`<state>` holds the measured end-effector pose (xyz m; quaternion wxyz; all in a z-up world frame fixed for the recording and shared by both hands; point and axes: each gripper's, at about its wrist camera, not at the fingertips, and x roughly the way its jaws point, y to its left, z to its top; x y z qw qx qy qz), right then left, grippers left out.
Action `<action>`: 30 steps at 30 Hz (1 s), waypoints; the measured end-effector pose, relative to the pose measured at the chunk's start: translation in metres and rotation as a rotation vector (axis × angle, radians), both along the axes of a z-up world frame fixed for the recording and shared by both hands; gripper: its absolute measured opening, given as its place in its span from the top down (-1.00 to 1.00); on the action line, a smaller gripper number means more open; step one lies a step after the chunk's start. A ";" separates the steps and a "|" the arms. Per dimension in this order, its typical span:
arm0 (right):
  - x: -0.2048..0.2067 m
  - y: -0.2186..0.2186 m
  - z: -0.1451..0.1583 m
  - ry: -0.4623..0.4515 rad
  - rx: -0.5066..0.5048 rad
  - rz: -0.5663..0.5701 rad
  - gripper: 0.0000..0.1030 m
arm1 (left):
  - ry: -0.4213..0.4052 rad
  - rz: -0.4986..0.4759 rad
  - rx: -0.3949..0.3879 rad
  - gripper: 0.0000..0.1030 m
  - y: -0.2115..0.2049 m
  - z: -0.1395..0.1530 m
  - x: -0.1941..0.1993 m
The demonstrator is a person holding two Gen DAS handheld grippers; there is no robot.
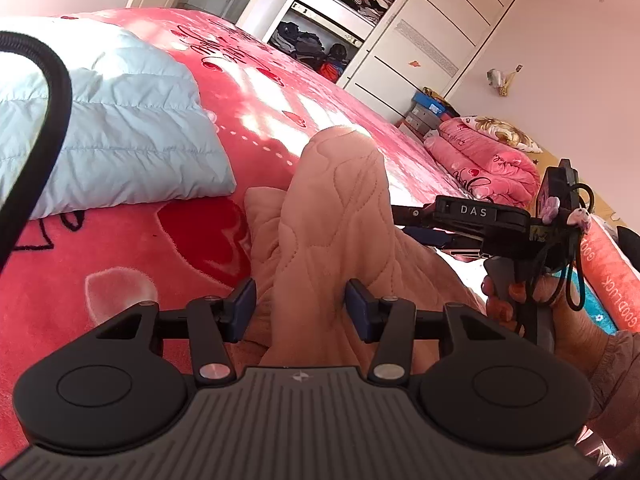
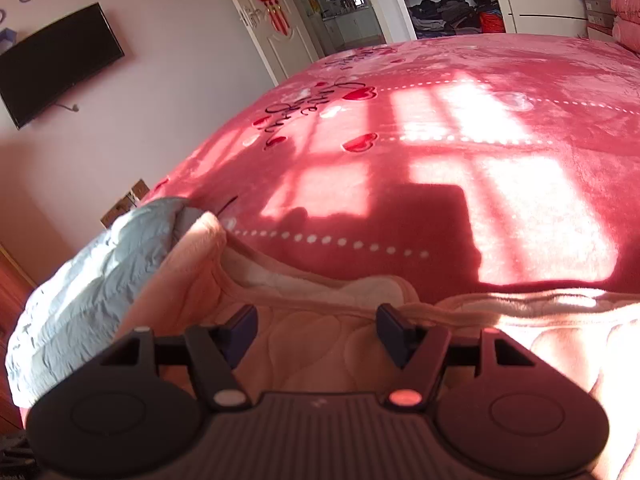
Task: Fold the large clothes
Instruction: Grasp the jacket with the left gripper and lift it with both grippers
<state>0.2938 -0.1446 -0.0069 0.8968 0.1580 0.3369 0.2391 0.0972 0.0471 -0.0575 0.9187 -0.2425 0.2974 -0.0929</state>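
Both pairs of fingers gape over one peach quilted garment beside one blue jacket.

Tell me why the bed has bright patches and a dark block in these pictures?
Right wrist view: sunlight falls in window-pane patches on the red bedspread, around a dark cast shadow. Left wrist view: the same glare washes out the bedspread beyond the peach garment; the fisheye lens curves both views.

A wide bed under a red plush blanket printed with hearts fills the room, and sunlight falls across it in bright window-shaped patches. Pale pink walls carry a black television; beyond stand a white door and a white wardrobe — its open shelves stacked with folded clothes.
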 end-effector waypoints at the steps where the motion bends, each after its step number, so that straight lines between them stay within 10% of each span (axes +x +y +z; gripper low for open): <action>1: -0.001 0.006 -0.001 0.003 -0.023 0.007 -0.32 | 0.003 0.000 0.004 -0.12 -0.001 0.000 0.001; 6: -0.017 0.042 -0.005 -0.051 -0.230 0.020 -0.26 | 0.003 -0.008 0.022 0.05 0.000 -0.001 0.000; 14: -0.026 0.037 -0.006 -0.111 -0.321 -0.079 0.89 | 0.001 0.056 -0.063 0.53 0.016 -0.001 -0.006; 30: -0.025 0.023 -0.014 -0.130 -0.366 -0.220 0.91 | 0.068 0.128 -0.050 0.51 0.027 -0.004 -0.004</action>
